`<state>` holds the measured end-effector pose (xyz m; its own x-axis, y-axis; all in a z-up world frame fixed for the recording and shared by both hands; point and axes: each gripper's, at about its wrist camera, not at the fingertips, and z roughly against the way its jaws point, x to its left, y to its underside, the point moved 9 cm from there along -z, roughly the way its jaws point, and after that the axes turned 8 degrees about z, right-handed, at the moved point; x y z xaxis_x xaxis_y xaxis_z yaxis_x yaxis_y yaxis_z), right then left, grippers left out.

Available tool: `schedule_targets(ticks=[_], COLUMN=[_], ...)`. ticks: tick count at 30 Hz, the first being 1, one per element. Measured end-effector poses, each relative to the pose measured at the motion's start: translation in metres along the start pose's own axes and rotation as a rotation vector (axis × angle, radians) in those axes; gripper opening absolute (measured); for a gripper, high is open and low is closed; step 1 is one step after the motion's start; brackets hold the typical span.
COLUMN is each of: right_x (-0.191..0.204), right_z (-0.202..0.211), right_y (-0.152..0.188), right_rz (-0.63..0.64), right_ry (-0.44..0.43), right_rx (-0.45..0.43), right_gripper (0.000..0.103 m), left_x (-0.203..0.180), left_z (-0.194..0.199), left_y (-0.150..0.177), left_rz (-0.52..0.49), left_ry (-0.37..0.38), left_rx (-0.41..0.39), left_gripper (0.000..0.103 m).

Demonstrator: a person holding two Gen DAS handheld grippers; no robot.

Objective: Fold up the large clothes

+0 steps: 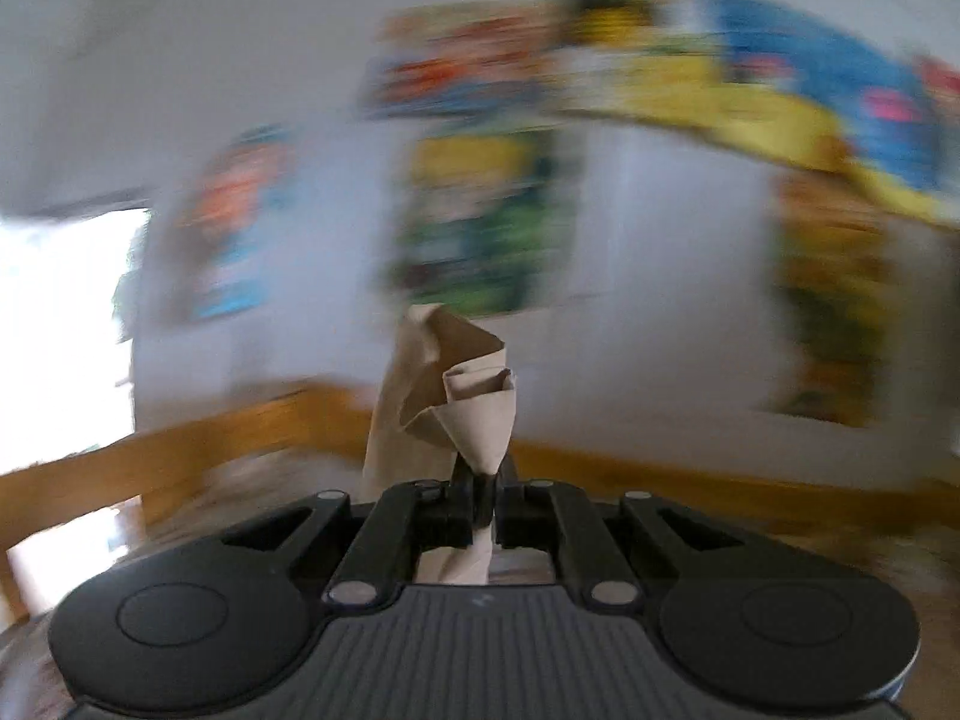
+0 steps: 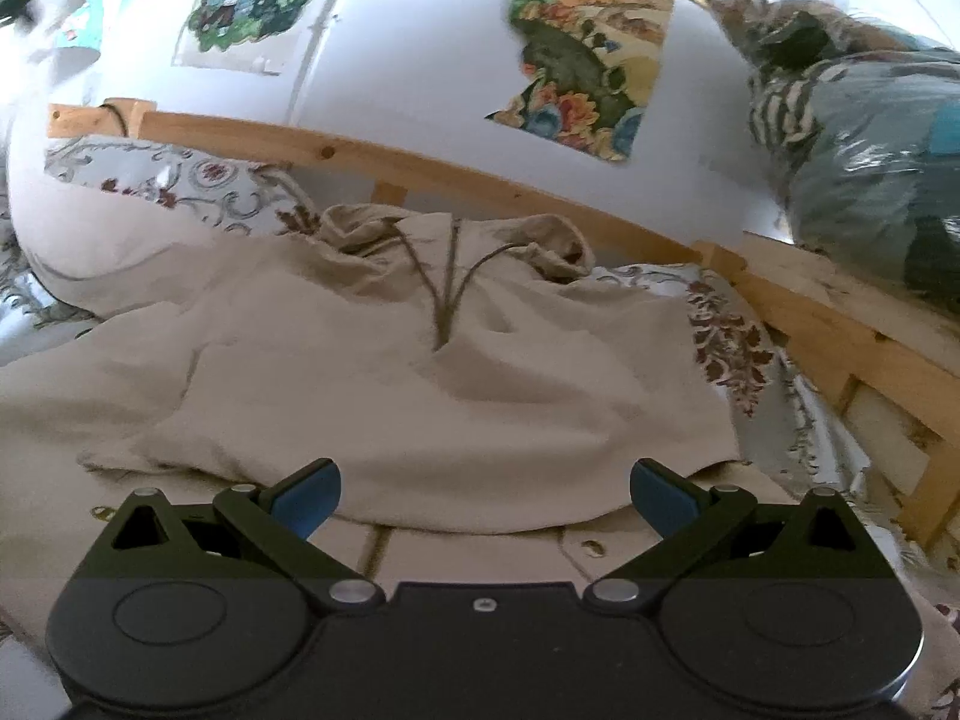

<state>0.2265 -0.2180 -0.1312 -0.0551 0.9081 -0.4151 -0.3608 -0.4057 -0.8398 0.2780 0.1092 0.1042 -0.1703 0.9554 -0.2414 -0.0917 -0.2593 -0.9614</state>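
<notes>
A beige hooded garment (image 2: 420, 384) with dark drawstrings lies spread on the bed, hood toward the wall. My right gripper (image 2: 483, 498) is open and empty, its blue pads (image 2: 306, 501) just above the garment's near edge. My left gripper (image 1: 480, 495) is shut on a bunched fold of the beige cloth (image 1: 462, 396), lifted high so that it stands up before the wall. The left wrist view is heavily blurred.
A wooden bed rail (image 2: 420, 171) runs along the wall behind the garment and down the right side. A floral bedsheet (image 2: 738, 348) lies under the garment. Plastic bags of clothes (image 2: 870, 168) are stacked at the right. Posters (image 2: 594, 54) hang on the white wall.
</notes>
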Motion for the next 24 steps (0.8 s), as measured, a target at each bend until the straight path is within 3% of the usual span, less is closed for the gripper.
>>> schedule_targets(ticks=[5,8,9,11,12,13,17,20,24], right_x=[-0.044,-0.082,-0.093,-0.114,-0.122,-0.128,-0.142,-0.144,-0.127], right_z=[-0.009,-0.014,-0.015,-0.018,-0.019,-0.021,-0.02,-0.016,-0.02], right_y=[0.007,0.02,0.024,0.035,0.04,0.045,0.055,0.051,0.041], right_rz=[-0.023,-0.095,-0.132,-0.188,-0.205,-0.218,-0.271,-0.324,-0.412], right_ry=[0.128,0.229,0.262,0.324,0.344,0.359,0.36,0.335,0.168], right_rx=[0.014,0.043,0.049,0.072,0.081,0.091,0.102,0.069,0.047], right_gripper=[0.102,0.102,0.102,0.102,0.102,0.102,0.102,0.102,0.102], left_x=[-0.135,-0.191,-0.207,-0.221,-0.221,-0.218,-0.177,-0.129,-0.062], left_z=[0.026,0.036,0.04,0.046,0.049,0.051,0.053,0.034,-0.002], left_y=[0.026,0.073,0.097,0.137,0.154,0.166,0.196,0.211,0.23], left_rz=[-0.125,-0.133,-0.128,-0.118,-0.123,-0.125,-0.203,-0.216,-0.272], left_ry=[0.369,0.553,0.63,0.718,0.739,0.744,0.7,0.548,0.273], left_rx=[0.047,0.163,0.249,0.394,0.455,0.49,0.551,0.589,0.627], left_gripper=[0.005,0.008,0.013,0.04,0.064,0.076,0.082,0.088,0.088])
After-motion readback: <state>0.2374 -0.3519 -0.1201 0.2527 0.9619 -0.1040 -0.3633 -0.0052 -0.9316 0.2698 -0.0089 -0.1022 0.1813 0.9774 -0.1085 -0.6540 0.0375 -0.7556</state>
